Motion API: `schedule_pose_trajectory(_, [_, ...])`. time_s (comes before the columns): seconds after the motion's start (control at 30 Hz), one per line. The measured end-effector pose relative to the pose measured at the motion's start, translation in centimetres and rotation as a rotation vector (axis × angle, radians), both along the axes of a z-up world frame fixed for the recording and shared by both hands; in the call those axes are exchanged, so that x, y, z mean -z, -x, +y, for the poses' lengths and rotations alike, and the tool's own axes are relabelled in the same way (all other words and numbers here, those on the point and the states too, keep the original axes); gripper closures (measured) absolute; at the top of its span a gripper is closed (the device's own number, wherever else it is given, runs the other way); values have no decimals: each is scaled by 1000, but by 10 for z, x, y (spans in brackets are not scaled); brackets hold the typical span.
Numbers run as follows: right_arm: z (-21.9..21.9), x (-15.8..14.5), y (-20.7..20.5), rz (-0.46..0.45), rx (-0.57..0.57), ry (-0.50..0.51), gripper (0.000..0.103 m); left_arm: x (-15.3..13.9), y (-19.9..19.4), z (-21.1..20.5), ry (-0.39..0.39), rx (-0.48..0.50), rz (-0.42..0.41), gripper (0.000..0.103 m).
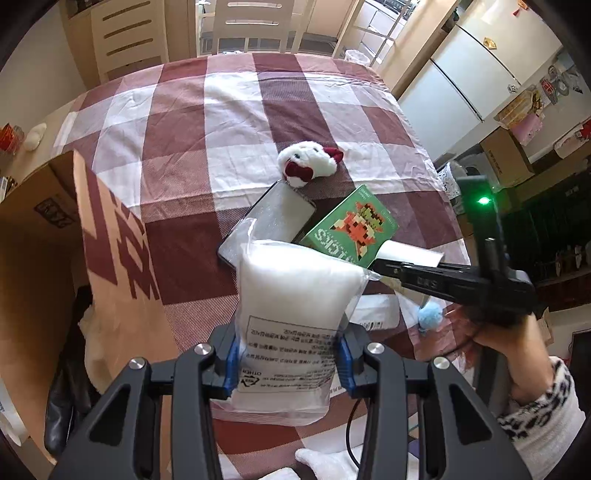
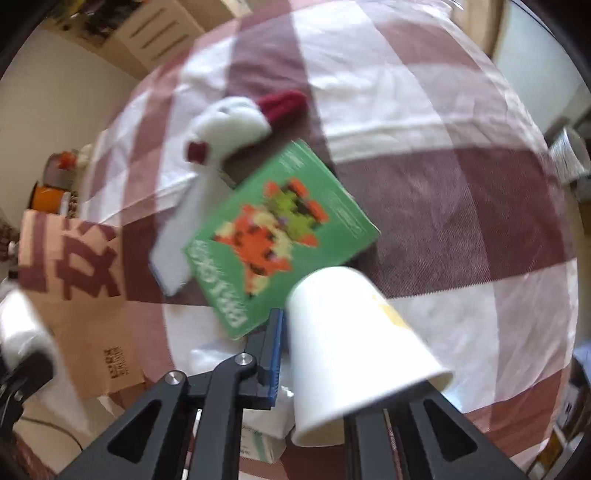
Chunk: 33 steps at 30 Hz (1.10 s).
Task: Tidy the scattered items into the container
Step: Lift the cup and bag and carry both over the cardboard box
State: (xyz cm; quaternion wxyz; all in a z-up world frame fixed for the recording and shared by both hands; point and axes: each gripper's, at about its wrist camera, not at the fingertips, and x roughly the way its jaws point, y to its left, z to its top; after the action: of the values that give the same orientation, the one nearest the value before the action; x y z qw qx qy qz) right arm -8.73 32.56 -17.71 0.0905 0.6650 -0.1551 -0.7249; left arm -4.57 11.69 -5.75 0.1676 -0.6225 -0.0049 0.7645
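Observation:
My left gripper is shut on a clear plastic bag of white stuffing, held above the table near the cardboard box at the left. My right gripper is shut on a white paper cup, tipped on its side above the table; this gripper also shows in the left wrist view. On the checked tablecloth lie a green pixel-art box, a flat silvery pouch and a white plush with red bows. The green box and plush show blurred in the right wrist view.
A small blue pompom and a white packet lie near the table's right edge. Chairs stand behind the table. A fridge and stacked boxes stand to the right. The cardboard box is at the left.

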Motion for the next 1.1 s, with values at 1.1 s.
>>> schedule_pose_trajectory(1.1, [-86,-192,-35,411,-232,-99,100,-67,-7,-54,11,-101,88,62])
